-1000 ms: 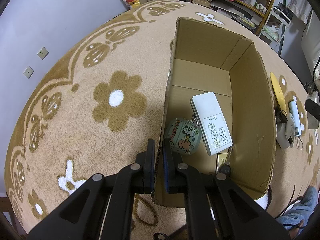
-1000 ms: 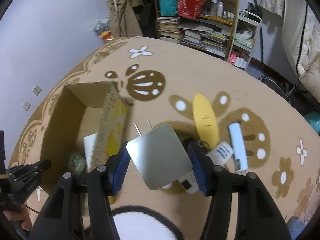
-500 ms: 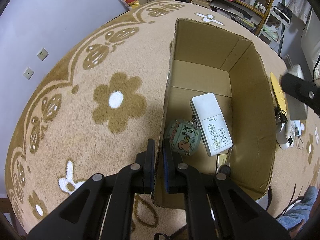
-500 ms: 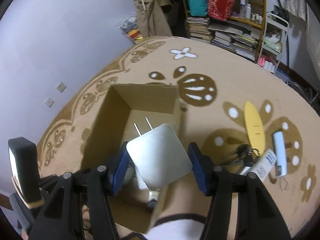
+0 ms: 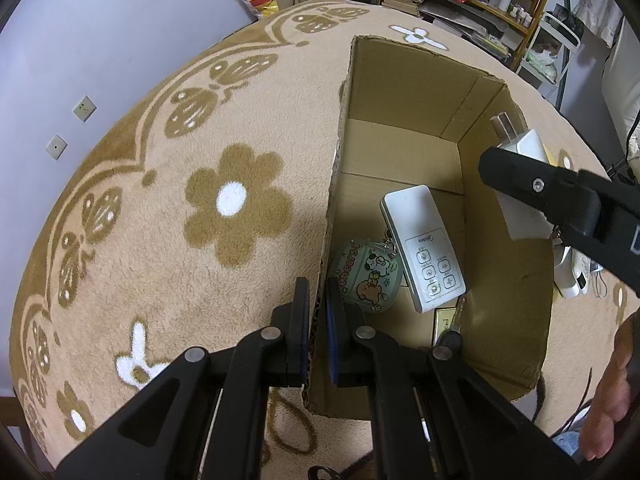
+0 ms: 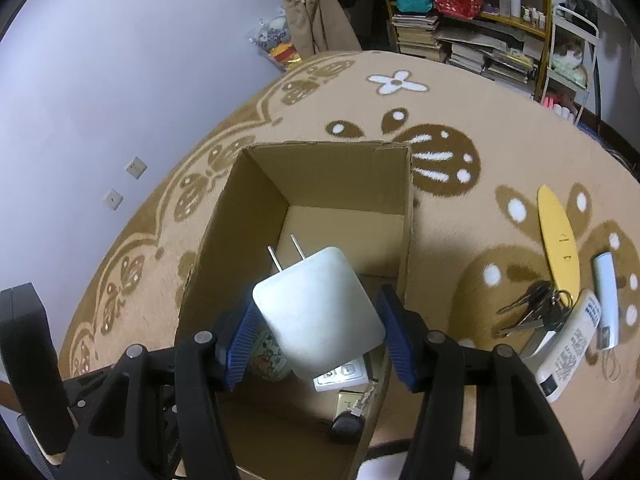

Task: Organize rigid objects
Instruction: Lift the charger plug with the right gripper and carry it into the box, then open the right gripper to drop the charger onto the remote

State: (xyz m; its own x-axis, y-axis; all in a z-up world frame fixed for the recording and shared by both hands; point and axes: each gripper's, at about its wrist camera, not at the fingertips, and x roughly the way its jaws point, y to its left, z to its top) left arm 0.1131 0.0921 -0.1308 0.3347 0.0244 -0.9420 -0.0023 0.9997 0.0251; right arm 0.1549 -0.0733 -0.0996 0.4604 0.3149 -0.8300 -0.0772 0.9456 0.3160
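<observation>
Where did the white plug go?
The white plug is held in the right gripper, over the open cardboard box, above the white remote inside.

The right tongs (image 6: 318,334) have carried the charger (image 6: 318,314) over, seemingly above, the box (image 6: 344,176)

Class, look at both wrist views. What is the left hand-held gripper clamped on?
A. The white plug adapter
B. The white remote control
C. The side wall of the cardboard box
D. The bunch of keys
C: the left hand-held gripper has one finger outside and one inside the cardboard box, pinching its wall, while the right hand-held gripper carries the plug adapter.
</observation>
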